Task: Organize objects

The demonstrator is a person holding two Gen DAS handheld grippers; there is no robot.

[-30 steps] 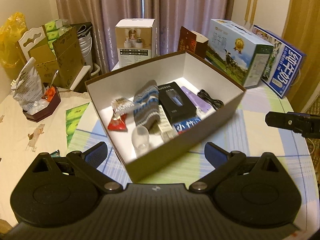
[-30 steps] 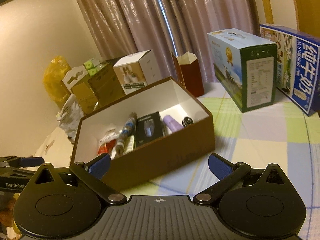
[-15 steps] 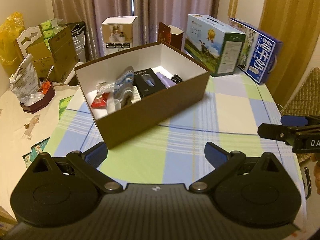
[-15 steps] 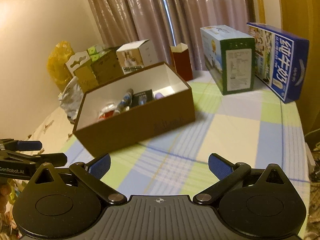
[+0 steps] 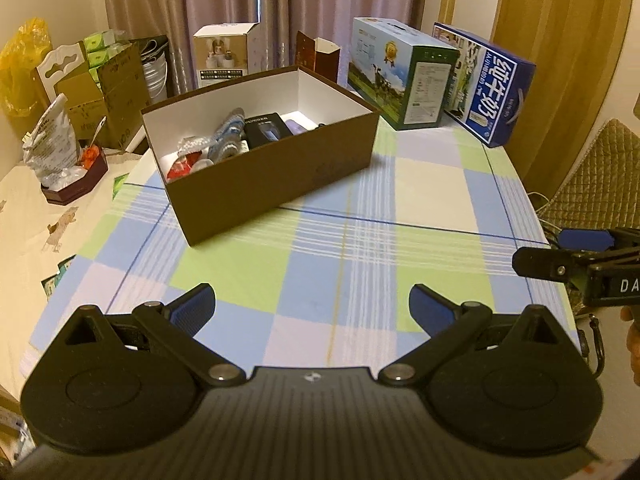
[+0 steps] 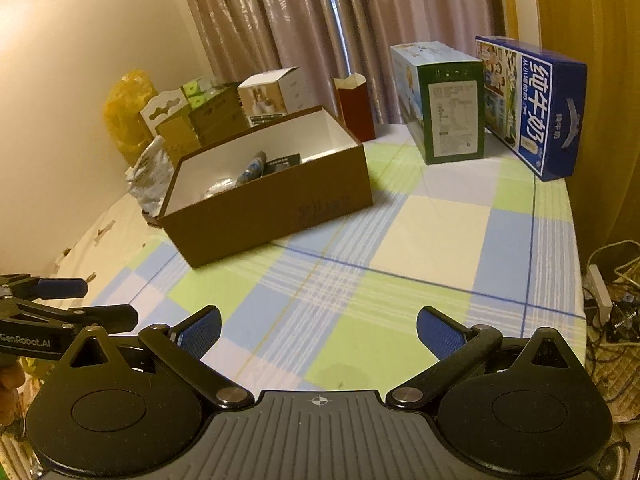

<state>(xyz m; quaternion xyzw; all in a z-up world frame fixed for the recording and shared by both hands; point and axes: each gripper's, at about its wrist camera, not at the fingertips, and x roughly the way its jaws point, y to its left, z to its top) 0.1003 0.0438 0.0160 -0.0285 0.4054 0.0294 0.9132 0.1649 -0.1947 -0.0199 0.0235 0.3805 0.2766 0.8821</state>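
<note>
Brown open-topped cardboard box with white lining (image 5: 276, 172): rectangular, stiff-walled, matte; stands on the checked blue, green and white tablecloth (image 5: 340, 264), toward its far left, set at an angle to the cloth's lines. Judged light for its bulk, though loaded; walls likely to flex if pinched at mid-span, so the rim near a corner, or one short end in each tool, looks the surer hold.

Contents, lying loose on the floor of the box:
- black rectangular carton with a small window (image 5: 267, 133), rigid, flat-faced, easy to pinch across its width;
- blue-and-white knitted soft roll (image 5: 228, 136), limp, will sag;
- red crinkled foil packet (image 5: 181, 169), slick and thin;
- pale purple item (image 5: 297, 126), partly hidden, material unclear.

Surroundings: green-and-white printed milk carton (image 5: 404, 74) and blue printed milk carton (image 5: 486, 84) standing behind the box, well apart from it; both look dense and heavy.

Left gripper (image 5: 312, 308): blue-padded fingers spread wide, nothing between them, low over the near cloth.
Right gripper (image 6: 319, 330): likewise spread and empty, well short of the box.
</note>
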